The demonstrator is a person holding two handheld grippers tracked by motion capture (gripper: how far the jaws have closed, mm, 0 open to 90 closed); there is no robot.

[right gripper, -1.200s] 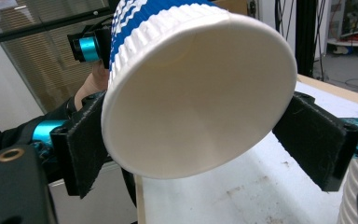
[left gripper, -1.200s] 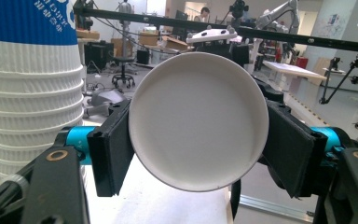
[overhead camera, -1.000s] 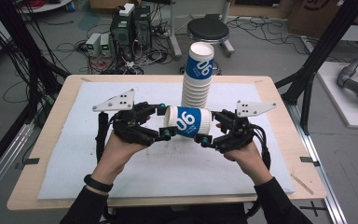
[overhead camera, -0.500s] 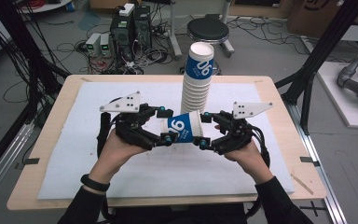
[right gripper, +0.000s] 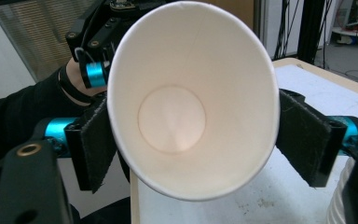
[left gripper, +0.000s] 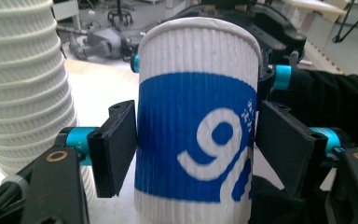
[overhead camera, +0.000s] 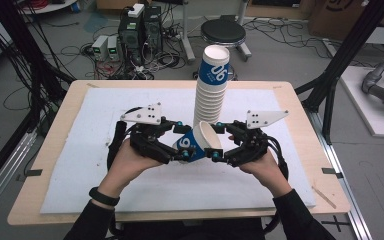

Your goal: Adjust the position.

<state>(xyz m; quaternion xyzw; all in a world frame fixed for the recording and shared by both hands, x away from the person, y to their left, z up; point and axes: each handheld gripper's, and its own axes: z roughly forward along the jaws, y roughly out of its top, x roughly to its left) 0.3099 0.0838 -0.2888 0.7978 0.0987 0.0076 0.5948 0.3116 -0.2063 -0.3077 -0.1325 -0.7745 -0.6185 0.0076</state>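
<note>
A white paper cup (overhead camera: 195, 146) with a blue band lies on its side in the air between both grippers, over the middle of the table. My left gripper (overhead camera: 179, 142) is shut on it. In the left gripper view its pads (left gripper: 116, 149) press the blue band of the cup (left gripper: 196, 140), having just closed again. The cup's open mouth (right gripper: 191, 102) faces my right gripper (overhead camera: 219, 141). That gripper's jaws have just been closing, and its pads (right gripper: 307, 140) now squeeze the rim into an oval.
A tall stack of upturned cups (overhead camera: 210, 95) stands just behind the grippers, close to the held cup; it also rises beside the left jaw (left gripper: 23, 93). A white mat (overhead camera: 105, 175) covers the wooden table (overhead camera: 45, 215). Cables, boxes and a stool lie on the floor beyond.
The cup has tipped from level so its mouth now faces up and toward the right gripper. Both hands have drawn a little closer together around it.
</note>
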